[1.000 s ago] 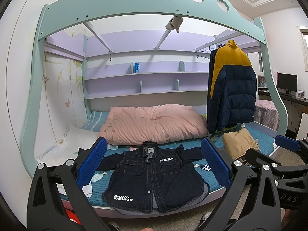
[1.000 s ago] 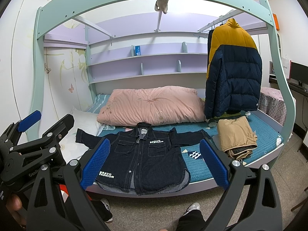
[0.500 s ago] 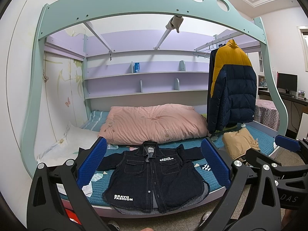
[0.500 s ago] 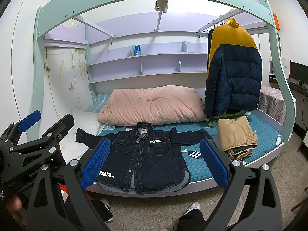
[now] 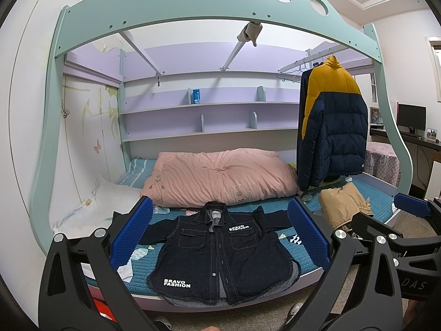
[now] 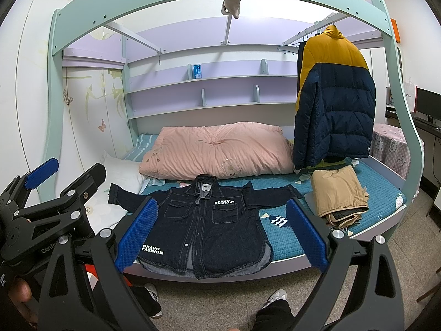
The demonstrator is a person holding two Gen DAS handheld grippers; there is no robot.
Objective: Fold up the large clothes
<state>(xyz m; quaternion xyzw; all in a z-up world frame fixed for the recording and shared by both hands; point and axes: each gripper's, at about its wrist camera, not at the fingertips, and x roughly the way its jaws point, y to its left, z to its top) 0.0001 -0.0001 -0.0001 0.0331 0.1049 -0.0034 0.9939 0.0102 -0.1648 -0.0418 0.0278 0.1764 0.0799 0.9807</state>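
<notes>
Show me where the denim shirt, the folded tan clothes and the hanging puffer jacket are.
denim shirt (image 5: 220,259), left wrist view, buttoned front placket.
folded tan clothes (image 6: 337,193), right wrist view, top layer.
puffer jacket (image 6: 341,115), right wrist view, navy quilted body.

Mint-green arched bed frame (image 5: 193,8) with round cut-outs spans a teal quilted mattress (image 6: 278,237), backed by lilac wall shelves (image 5: 206,104), white walls, a speckled tiled floor (image 6: 399,270), a desk with monitor (image 5: 411,117) at right, under even indoor light.
</notes>
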